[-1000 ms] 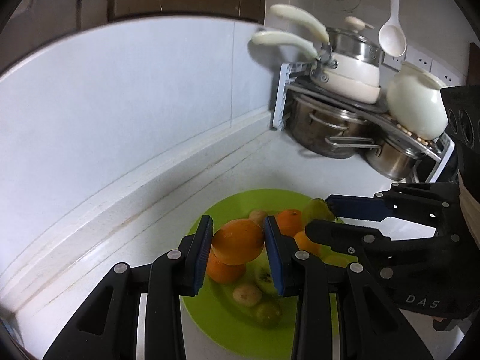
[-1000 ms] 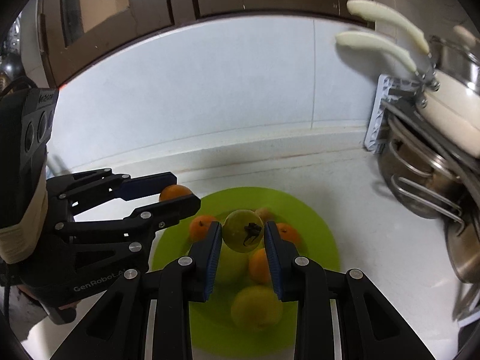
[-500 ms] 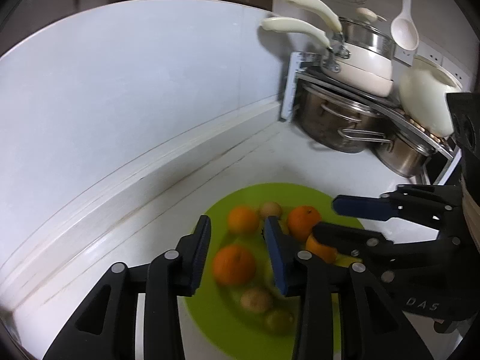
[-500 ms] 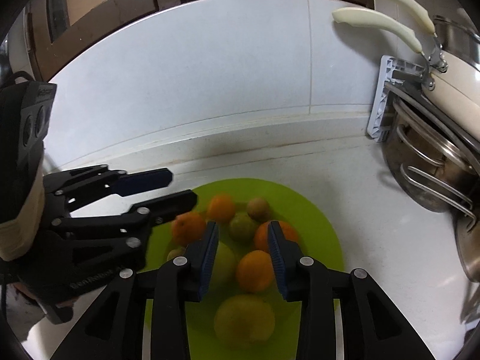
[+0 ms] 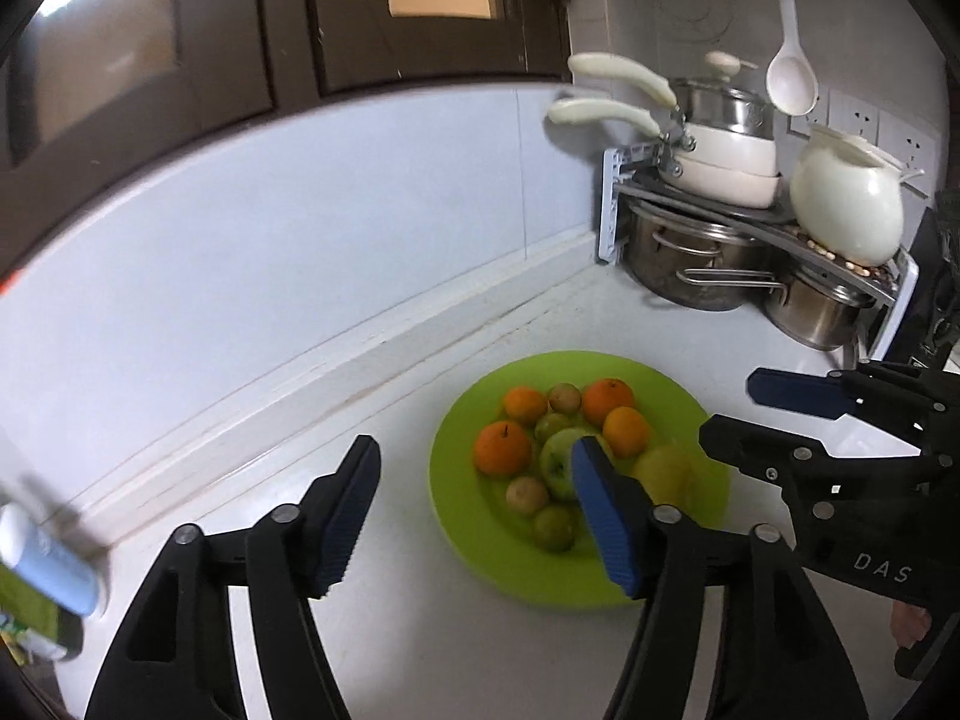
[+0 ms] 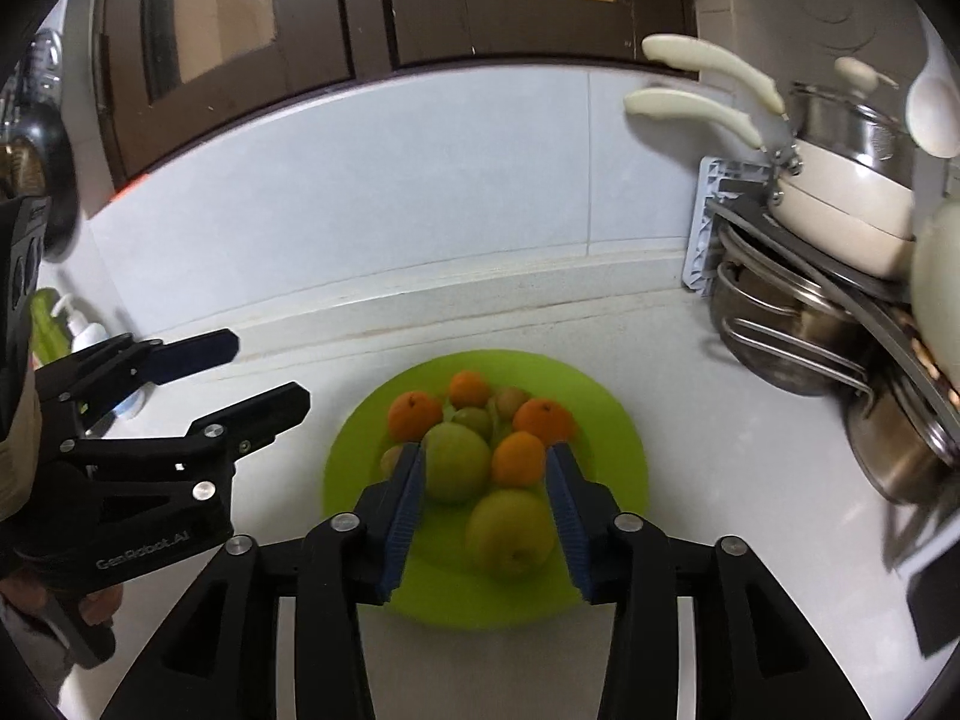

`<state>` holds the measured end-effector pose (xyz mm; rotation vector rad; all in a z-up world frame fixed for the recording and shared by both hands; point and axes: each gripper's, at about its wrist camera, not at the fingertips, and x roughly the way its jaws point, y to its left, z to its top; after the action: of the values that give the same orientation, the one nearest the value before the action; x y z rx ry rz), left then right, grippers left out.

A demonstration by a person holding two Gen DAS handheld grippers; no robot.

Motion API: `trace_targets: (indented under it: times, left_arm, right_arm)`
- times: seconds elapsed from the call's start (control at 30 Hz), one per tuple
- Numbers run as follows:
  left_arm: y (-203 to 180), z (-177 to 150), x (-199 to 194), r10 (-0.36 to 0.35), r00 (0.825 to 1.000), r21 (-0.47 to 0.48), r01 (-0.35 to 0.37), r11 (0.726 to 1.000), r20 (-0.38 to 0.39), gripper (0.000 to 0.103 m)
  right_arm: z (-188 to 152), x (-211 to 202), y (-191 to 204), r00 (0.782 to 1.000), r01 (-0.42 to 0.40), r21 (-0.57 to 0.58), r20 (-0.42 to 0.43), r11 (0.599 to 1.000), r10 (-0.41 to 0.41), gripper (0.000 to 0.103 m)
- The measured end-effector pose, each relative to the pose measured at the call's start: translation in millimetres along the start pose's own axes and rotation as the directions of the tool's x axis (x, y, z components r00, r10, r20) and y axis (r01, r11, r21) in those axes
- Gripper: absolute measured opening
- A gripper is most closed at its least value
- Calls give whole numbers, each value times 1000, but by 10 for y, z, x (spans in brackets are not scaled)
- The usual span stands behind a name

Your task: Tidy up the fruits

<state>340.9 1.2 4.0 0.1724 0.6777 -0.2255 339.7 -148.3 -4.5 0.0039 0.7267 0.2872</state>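
Observation:
A lime-green plate on the white counter holds several oranges, small green fruits and a larger green apple. It also shows in the right wrist view, with a yellow-green fruit at its front. My left gripper is open and empty, above the plate's left edge. My right gripper is open and empty, above the plate's near side. Each gripper shows in the other's view: the right one and the left one, both with fingers apart.
A rack with steel pots, cream pans and a white jar fills the back right corner. A white ladle hangs above. A soap pump bottle stands at the left. The backsplash wall runs behind the plate.
Both grippers let go of their fruit onto the plate, the left an orange and the right a green fruit. Both then opened wide and drew back and up from the plate.

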Motion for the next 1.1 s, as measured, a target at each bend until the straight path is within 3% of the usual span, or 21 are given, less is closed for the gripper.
trace_targets:
  times: [0.23, 0.43, 0.7, 1.1]
  left_arm:
    - [-29, -265, -582, 48, 997, -11, -48, 999, 58, 89]
    - [-77, -496, -1010, 17, 995, 1, -17, 1000, 100, 100]
    - [-231, -747, -1438, 7, 992, -10, -5, 1000, 124, 103]
    - [-654, -1085, -2036, 23, 989, -85, -11, 996, 144, 103]
  right_arm:
    - [-270, -532, 192, 996, 60, 33, 63, 998, -62, 63]
    - [-595, -978, 349, 984, 141, 75, 99, 987, -148, 72]
    - [-923, -1481, 423, 969, 201, 122, 120, 972, -215, 83]
    - [-1304, -2133, 323, 976, 168, 68, 132, 983, -176, 85]
